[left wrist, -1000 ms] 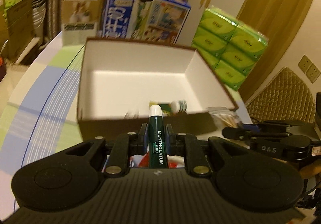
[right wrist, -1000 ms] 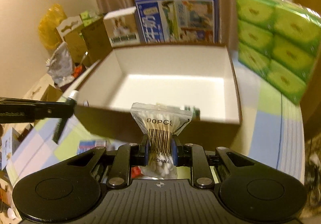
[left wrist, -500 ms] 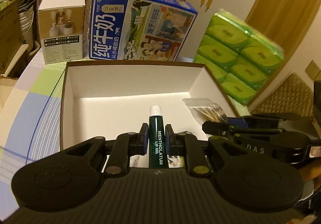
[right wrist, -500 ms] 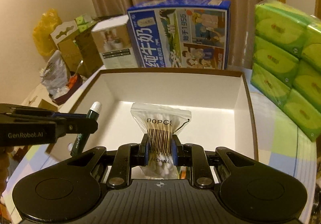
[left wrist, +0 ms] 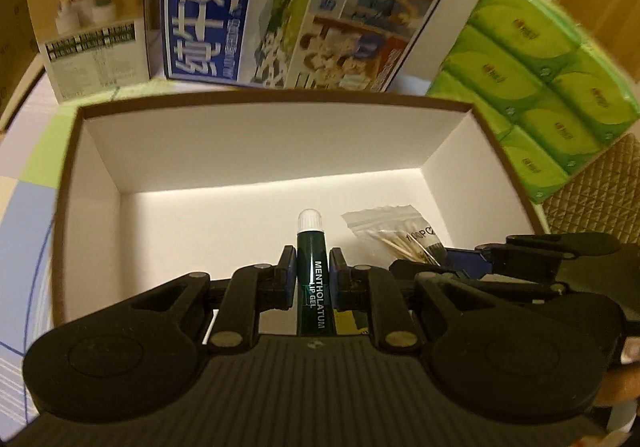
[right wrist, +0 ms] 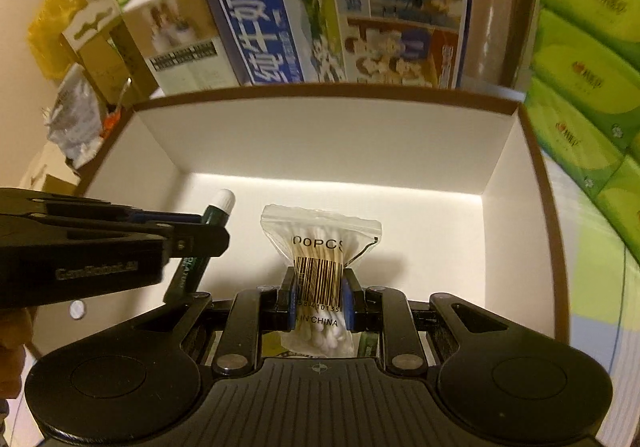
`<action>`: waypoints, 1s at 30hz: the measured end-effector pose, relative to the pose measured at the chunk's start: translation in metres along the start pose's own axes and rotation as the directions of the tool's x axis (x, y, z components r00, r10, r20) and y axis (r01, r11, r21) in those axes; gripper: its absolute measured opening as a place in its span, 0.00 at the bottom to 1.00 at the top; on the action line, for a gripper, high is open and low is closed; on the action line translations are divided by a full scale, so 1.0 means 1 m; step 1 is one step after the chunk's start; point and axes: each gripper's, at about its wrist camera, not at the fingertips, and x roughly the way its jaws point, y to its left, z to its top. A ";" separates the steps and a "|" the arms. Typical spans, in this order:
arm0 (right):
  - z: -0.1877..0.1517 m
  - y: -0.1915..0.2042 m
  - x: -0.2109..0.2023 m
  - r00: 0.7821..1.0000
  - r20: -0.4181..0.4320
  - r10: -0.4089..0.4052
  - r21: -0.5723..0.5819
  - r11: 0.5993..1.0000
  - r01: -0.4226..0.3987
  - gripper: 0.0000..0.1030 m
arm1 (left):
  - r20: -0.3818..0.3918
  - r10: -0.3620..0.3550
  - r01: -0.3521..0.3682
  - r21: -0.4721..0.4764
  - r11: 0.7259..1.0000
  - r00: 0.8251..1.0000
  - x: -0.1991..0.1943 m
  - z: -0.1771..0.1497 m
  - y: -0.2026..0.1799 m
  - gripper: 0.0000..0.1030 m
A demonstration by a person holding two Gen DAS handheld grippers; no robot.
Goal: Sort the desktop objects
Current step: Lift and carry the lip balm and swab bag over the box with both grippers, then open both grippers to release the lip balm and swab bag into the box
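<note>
My left gripper [left wrist: 313, 271] is shut on a dark green Mentholatum lip gel tube [left wrist: 313, 275] with a white cap, held inside the open brown box with white walls [left wrist: 256, 143]. My right gripper [right wrist: 319, 287] is shut on a clear bag of cotton swabs [right wrist: 320, 247], also inside the box [right wrist: 320, 135]. The two grippers sit side by side: the swab bag [left wrist: 396, 235] shows to the right in the left wrist view, and the lip gel tube [right wrist: 216, 209] shows to the left in the right wrist view.
Behind the box stand a blue milk carton box [left wrist: 288, 7] and a small white product box [left wrist: 88, 15]. Green tissue packs [left wrist: 536, 87] are stacked to the right. Bags and cartons [right wrist: 76, 67] lie beyond the table's left side.
Both grippers have moved forward over the box's near wall and down into it, each still holding its item. The box and the cartons behind it look nearer and larger.
</note>
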 end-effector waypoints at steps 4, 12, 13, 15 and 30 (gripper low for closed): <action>0.006 -0.003 0.013 1.000 -0.024 -0.008 0.002 1.000 0.008 0.18 | -0.043 0.010 -0.012 -0.031 0.999 0.999 0.020 0.003 0.004 0.12; 0.011 -0.009 0.034 0.998 -0.055 -0.007 0.012 1.000 0.007 0.18 | -0.085 0.037 -0.041 -0.044 0.998 0.996 0.043 0.004 0.012 0.12; 0.012 -0.010 0.036 0.998 -0.059 -0.007 0.011 1.000 0.008 0.18 | -0.082 0.040 -0.043 -0.037 0.998 0.996 0.043 0.005 0.011 0.13; 0.012 -0.011 0.040 0.998 -0.066 -0.008 0.014 1.000 0.009 0.18 | -0.083 0.043 -0.046 -0.030 0.999 0.996 0.045 0.008 0.010 0.13; 0.012 -0.022 0.045 0.997 -0.075 -0.018 0.014 1.000 0.019 0.56 | -0.149 0.074 -0.085 -0.065 0.994 0.986 0.057 0.013 0.017 0.23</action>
